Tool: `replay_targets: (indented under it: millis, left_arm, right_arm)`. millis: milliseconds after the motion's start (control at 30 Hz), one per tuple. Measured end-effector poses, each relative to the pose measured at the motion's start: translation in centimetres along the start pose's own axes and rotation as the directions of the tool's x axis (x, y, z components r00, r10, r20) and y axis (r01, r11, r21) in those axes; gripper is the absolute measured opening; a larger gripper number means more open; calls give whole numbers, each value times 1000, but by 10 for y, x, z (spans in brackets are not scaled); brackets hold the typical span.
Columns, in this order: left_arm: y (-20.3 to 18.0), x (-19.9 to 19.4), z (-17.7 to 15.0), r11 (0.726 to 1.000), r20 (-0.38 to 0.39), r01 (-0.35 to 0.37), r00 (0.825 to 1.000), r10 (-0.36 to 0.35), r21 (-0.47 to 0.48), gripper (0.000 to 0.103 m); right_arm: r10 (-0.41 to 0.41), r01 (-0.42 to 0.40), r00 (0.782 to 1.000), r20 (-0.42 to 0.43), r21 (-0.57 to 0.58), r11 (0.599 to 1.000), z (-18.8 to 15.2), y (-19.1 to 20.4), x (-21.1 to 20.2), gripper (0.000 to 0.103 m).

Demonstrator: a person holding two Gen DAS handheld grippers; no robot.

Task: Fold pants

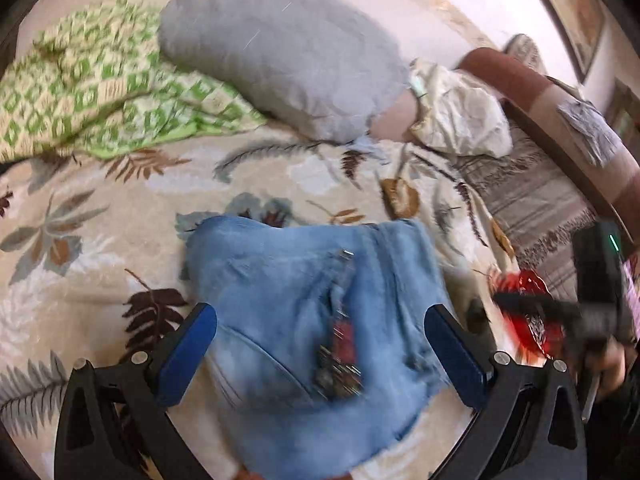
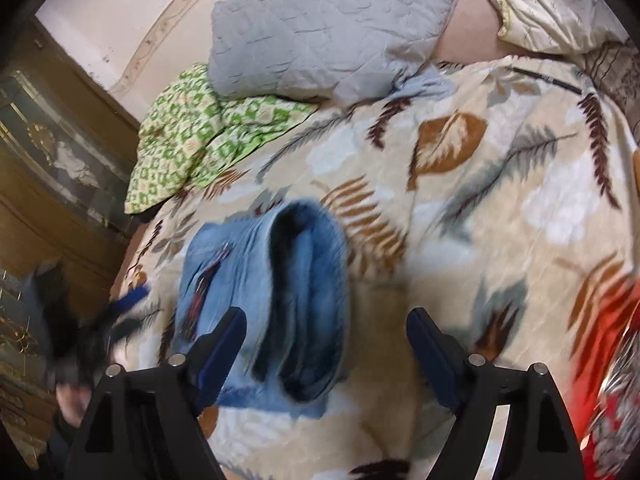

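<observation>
Light blue denim pants [image 1: 288,312] lie folded in a thick bundle on a leaf-patterned bedspread [image 1: 100,240]. My left gripper [image 1: 320,311] hovers over them, jaws spread wide and nothing pressed between the blue pads. In the right wrist view the bundle [image 2: 240,248] shows its stacked folded edge, dark inside. My right gripper [image 2: 327,314] stands open above that edge, its left finger [image 2: 224,340] over the denim, the other over bare bedspread [image 2: 480,208]. The other gripper shows as a dark blur at each view's side.
A grey quilted pillow [image 1: 280,60] and a green-patterned cloth [image 1: 88,80] lie at the bed's far side, and a cream cloth [image 1: 460,116] beside them. A red patterned item [image 1: 528,312] sits right of the pants. A wooden cabinet [image 2: 48,152] stands left of the bed.
</observation>
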State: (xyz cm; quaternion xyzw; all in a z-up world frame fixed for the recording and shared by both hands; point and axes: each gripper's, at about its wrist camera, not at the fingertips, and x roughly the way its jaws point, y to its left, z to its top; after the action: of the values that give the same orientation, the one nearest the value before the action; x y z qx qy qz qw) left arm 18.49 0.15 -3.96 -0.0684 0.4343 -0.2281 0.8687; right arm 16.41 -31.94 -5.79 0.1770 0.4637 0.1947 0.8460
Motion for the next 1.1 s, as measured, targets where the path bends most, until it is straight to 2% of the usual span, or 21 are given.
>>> replay_targets:
  millis: [100, 233, 400, 467, 533, 633, 733, 800, 833, 867, 900, 933, 1000, 1033, 1100]
  left_arm:
    - [18, 24, 17, 999, -70, 18, 997, -20, -40, 103]
    - [33, 51, 28, 992, -177, 46, 982, -66, -113, 103]
    - [42, 59, 36, 988, -222, 78, 969, -107, -134, 103]
    - [48, 64, 39, 990, -239, 54, 967, -84, -127, 103]
    - [61, 64, 40, 987, -236, 5, 971, -43, -160, 103]
    - [76, 67, 40, 975, -241, 46, 965, -100, -219, 103]
    - [79, 79, 40, 970, -270, 65, 954, -129, -233, 103]
    - [77, 85, 40, 971, -280, 69, 951, -134, -230, 103]
    - [74, 87, 40, 973, -282, 63, 951, -125, -221, 103]
    - [71, 89, 41, 977, -281, 58, 953, -115, -205, 94]
    - [67, 89, 42, 985, -282, 28, 956, -76, -171, 84]
    - [65, 89, 42, 987, -282, 27, 957, -72, -160, 79]
    - [61, 85, 44, 991, -280, 31, 958, -67, -132, 63]
    - [61, 84, 45, 991, -285, 28, 956, -65, -133, 60]
    - [65, 86, 45, 988, -292, 22, 954, -67, -155, 58]
  right_arm:
    - [12, -12, 1000, -7, -49, 999, -19, 14, 7, 85]
    - [-2, 2, 1000, -3, -126, 992, -39, 33, 19, 85]
    - [31, -19, 997, 67, -183, 983, -55, 43, 21, 85]
    - [47, -35, 997, 60, -191, 981, -58, 45, 27, 85]
    - [35, -16, 996, 88, -207, 978, -57, 51, 30, 85]
    - [64, -30, 989, 131, -246, 969, -55, 64, 28, 85]
    - [82, -57, 993, 89, -261, 964, -50, 71, 40, 84]
    - [87, -69, 994, 62, -246, 967, -50, 72, 50, 76]
    - [91, -76, 994, 52, -238, 968, -51, 72, 53, 59]
    - [87, -75, 995, 45, -234, 969, -52, 72, 56, 42]
    - [71, -60, 997, 35, -235, 970, -54, 72, 59, 34]
    - [57, -48, 998, 31, -240, 970, -56, 70, 62, 23]
    - [83, -73, 996, 36, -229, 971, -57, 63, 60, 18]
    - [95, -86, 995, 35, -220, 972, -56, 59, 58, 12]
    - [97, -86, 995, 40, -221, 971, -58, 51, 53, 10]
